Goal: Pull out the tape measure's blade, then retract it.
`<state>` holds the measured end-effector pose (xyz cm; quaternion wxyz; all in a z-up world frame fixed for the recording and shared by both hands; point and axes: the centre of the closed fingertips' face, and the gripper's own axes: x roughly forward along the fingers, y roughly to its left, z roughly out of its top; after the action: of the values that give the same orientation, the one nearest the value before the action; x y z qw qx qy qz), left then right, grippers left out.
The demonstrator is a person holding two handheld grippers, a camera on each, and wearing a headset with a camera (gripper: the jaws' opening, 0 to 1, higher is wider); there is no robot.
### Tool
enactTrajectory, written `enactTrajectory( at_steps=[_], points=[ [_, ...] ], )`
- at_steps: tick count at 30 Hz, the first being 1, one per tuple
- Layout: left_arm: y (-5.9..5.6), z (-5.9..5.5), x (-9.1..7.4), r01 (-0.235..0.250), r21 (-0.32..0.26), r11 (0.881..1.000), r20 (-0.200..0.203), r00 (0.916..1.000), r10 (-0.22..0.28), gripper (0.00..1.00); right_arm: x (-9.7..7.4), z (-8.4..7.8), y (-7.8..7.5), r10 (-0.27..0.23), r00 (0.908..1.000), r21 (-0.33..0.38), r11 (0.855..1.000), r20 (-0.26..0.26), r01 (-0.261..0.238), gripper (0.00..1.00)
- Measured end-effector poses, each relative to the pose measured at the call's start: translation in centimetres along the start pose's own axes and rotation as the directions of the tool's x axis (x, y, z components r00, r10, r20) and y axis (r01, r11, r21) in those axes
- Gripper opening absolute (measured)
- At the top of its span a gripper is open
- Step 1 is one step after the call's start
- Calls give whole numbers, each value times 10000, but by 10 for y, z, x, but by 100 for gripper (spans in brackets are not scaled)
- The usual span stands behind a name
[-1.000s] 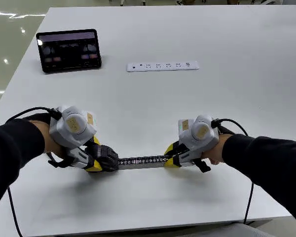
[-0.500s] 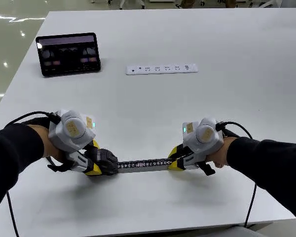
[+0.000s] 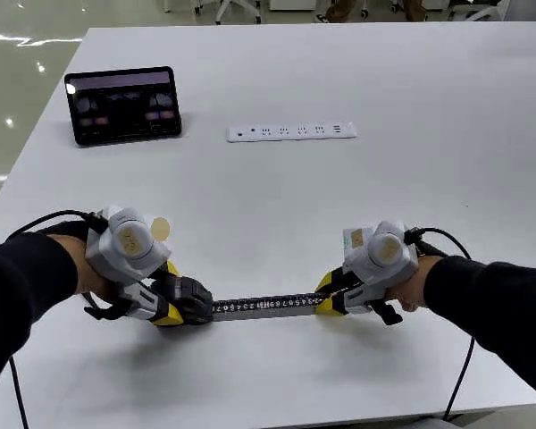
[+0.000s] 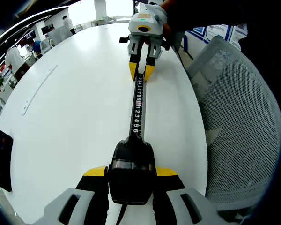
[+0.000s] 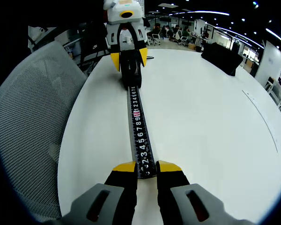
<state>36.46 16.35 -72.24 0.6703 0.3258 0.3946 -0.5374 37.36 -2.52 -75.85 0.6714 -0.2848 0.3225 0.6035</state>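
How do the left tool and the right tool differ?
The left tool clamps the black tape measure case; the right tool pinches the end of the blade. The left tool's jaws stand wider apart than the right tool's. Both have yellow tips and face each other.

Left gripper (image 3: 180, 297) and right gripper (image 3: 325, 296) face each other — jaws clamped, forearms spread low.

White table (image 3: 411, 107) stretching away under bright light, 1 dark tablet (image 3: 123, 105) standing tilted near its far left side with the screen glowing, 1 white power strip (image 3: 291, 131) lying flat to the tablet's right, apart from it, grey mesh chair back (image 4: 239, 117) sitting just beside the table's near edge, glossy floor (image 3: 18, 63) reflecting lights past the left edge.
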Motion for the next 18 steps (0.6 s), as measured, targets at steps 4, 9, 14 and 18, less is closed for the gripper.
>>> enactTrajectory(
  at_steps=[4, 9, 14, 18],
  points=[
    [0, 0, 0, -7, -1, 10000, 18, 10000, 7, 32, -4, -2, 0, -16, 10000, -68, 10000, -53, 16, 10],
    [-1, 0, -1, 6, 39, 10000, -13, 10000, -6, 32, -7, -7, -2, -50, 9999, -107, 9999, -135, 48, 10],
    [-1, 0, -1, -8, 74, 10000, 8, 10000, 8, 32, -9, -13, -1, -68, 9998, -30, 10000, -184, 68, 10],
    [-2, 1, -1, -20, 75, 10000, 47, 10000, 19, 32, -13, -16, -2, -98, 9998, 9, 10000, -181, 98, 10]
  ],
)
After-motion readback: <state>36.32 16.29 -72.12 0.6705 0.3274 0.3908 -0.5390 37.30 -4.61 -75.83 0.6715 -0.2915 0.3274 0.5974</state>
